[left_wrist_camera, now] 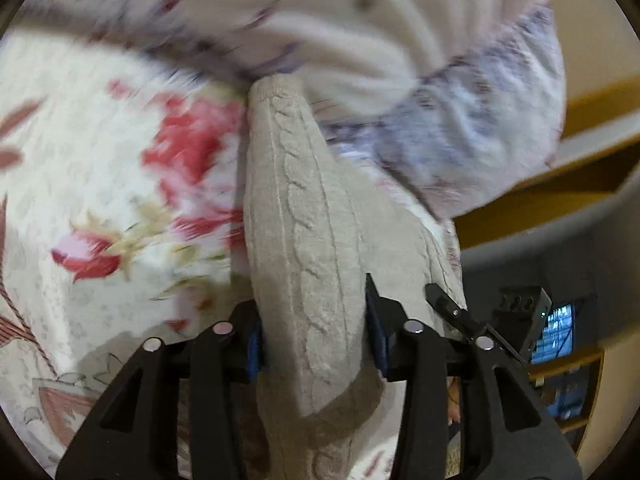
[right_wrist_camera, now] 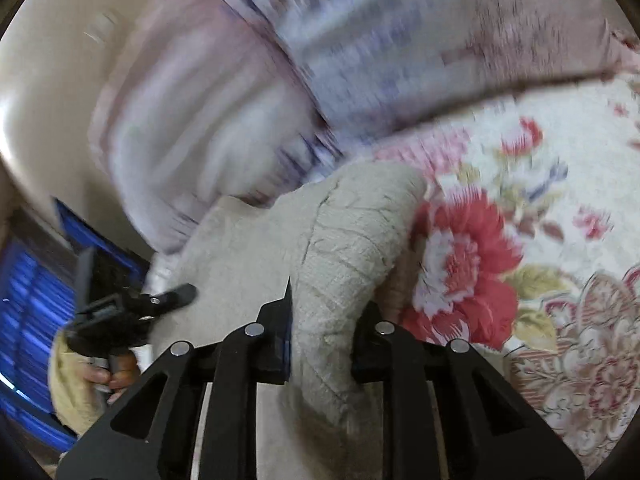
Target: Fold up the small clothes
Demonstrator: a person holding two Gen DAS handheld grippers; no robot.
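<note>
left hand-held gripper (left_wrist_camera: 316, 332): both jaws clenched on a bunched fold of the beige cable-knit sweater (left_wrist_camera: 304, 216), which runs up and away from the fingers. right hand-held gripper (right_wrist_camera: 322, 334): likewise clamped on a thick fold of the same sweater (right_wrist_camera: 348, 248). the garment hangs between the two, over a floral bedspread (left_wrist_camera: 80, 168) with red roses (right_wrist_camera: 464, 264). beyond it, a lilac-and-white patterned pillow (right_wrist_camera: 360, 40), blurred. the other gripper shows at the left edge of the right view.
</note>
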